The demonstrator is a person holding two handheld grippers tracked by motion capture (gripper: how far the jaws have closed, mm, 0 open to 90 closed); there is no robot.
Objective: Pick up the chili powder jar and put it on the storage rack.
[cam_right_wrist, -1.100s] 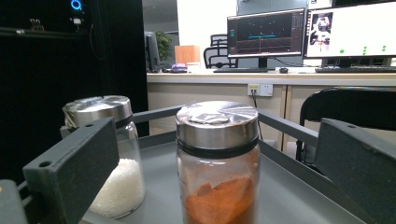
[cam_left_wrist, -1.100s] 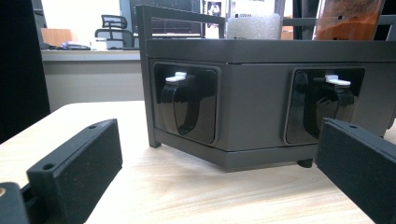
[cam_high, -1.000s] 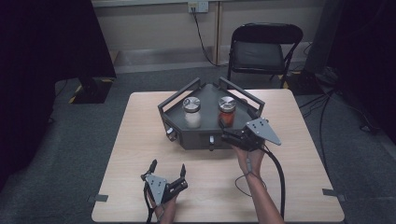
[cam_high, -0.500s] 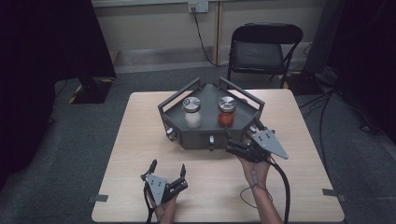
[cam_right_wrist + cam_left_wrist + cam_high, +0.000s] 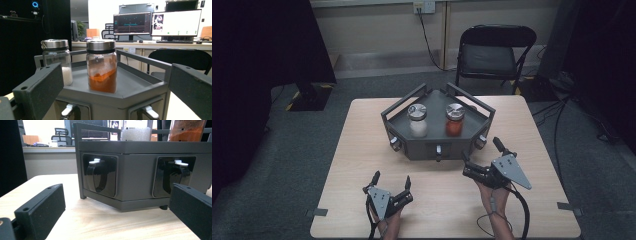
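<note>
High view: dark rack [image 5: 437, 145] mid-table [image 5: 362, 150], holding a white jar [image 5: 417, 120] and an orange jar [image 5: 455, 119] side by side. Right gripper [image 5: 479, 159] near the rack's front right corner, jaws spread, gripping nothing, aimed at the orange jar [image 5: 101, 66]. Left gripper [image 5: 391, 180] nearer the table's front edge, well apart from the rack [image 5: 140, 172], jaws likewise spread and bare.

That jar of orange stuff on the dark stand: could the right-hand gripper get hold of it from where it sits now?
Probably yes. The right gripper is open, aimed at the orange jar, with nothing between them. It would only need to lift over the stand's low rail.
</note>
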